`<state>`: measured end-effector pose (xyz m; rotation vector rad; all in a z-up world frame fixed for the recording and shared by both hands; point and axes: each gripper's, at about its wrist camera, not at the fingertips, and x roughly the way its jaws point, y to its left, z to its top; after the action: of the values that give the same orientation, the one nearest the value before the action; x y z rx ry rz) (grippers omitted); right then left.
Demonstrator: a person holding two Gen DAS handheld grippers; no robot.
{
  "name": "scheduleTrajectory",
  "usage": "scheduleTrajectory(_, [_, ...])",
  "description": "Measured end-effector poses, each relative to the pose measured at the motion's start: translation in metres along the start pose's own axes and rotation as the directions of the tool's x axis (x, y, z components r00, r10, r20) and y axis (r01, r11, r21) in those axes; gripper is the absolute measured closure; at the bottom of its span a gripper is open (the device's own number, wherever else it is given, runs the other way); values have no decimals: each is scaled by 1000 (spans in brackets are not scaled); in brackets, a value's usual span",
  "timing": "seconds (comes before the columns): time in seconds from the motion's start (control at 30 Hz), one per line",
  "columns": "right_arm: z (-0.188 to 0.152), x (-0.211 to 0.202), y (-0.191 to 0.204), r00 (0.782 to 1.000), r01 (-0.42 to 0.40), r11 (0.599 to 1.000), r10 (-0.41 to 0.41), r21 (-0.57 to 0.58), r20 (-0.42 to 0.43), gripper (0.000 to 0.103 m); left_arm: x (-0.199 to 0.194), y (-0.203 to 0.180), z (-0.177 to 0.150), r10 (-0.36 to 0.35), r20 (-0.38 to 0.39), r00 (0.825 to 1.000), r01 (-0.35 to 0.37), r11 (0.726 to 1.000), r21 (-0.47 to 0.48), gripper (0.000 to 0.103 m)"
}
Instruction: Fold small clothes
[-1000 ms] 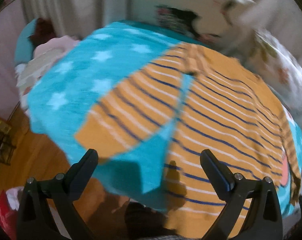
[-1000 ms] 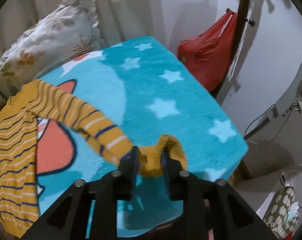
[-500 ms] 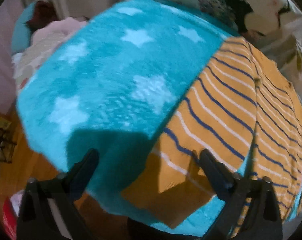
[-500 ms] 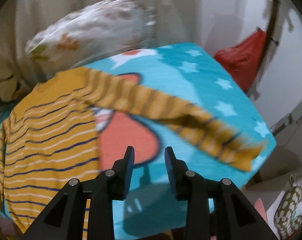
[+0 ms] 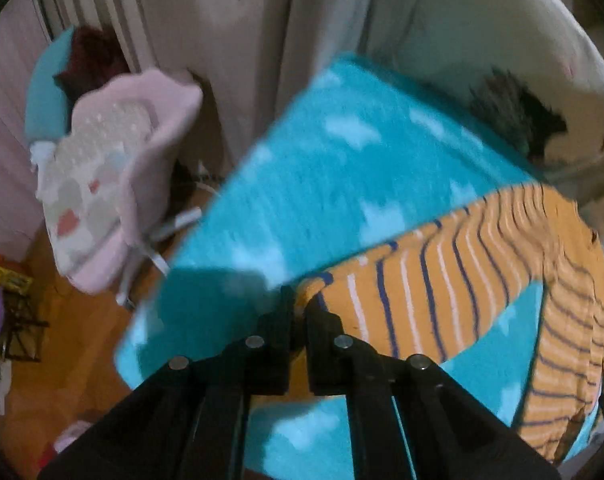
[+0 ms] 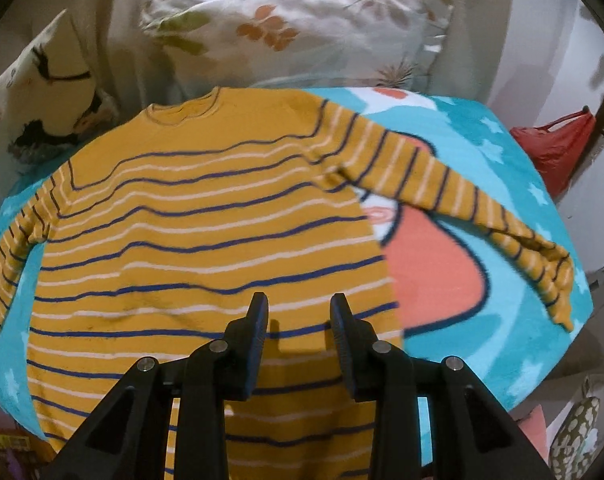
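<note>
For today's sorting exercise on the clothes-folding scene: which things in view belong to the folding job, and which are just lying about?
Part of the job:
striped sweater
left gripper, shut on the sleeve cuff
right gripper, open above the sweater
star blanket underneath

Just lying about:
leaf-print pillow
red bag
pink cushion

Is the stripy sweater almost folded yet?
Not yet. The sweater lies spread flat on the blanket, with one sleeve stretched out. The left claw is pinching the other sleeve's cuff, likely to fold it in. The right claw is open above the body. Both sleeves and the body are left to fold.
</note>
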<state>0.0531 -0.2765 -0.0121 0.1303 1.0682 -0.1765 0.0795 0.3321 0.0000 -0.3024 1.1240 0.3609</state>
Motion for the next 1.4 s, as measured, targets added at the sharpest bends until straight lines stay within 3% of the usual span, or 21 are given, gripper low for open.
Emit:
scheduleTrajectory(0.17, [-2,7,15,1000,6,1000,-6,7,-28,68,6,-6,46,8,21,1000,-9,1000,26,99])
scheduleTrajectory(0.3, [-4,3,17,999,27,1000,-27,9,-29,68,4,-25,55,-92,6,996,92,995,42,99])
scheduleTrajectory(0.43, [-8,-2,9,999,41,999,-40,22,-29,68,-17,-77,46,-220,3,975,218,969,117,99])
scheduleTrajectory(0.67, [-4,8,-23,999,17,998,-14,55,-42,68,-40,-212,24,-439,-77,895,445,872,204,99])
scheduleTrajectory(0.87, [12,15,-67,999,-41,997,42,67,-22,68,-48,-371,-14,-515,-156,843,537,788,300,99])
scheduleTrajectory(1.0, [24,16,-115,998,-58,994,59,88,-8,68,-35,-469,-43,-524,-212,825,565,753,338,99])
scheduleTrajectory(1.07, [26,18,-136,998,-59,995,60,86,-12,68,-19,-515,-59,-514,-242,823,568,749,341,99])
scheduleTrajectory(1.1, [27,20,-145,998,-59,995,61,84,-16,68,-11,-536,-66,-498,-250,830,558,751,353,99])
scheduleTrajectory(1.27, [30,29,-183,998,-56,994,59,94,-36,68,12,-578,-98,-443,-298,845,532,747,398,94])
scheduleTrajectory(1.4, [33,34,-200,997,-66,993,70,101,-36,68,2,-587,-116,-410,-284,867,498,743,448,62])
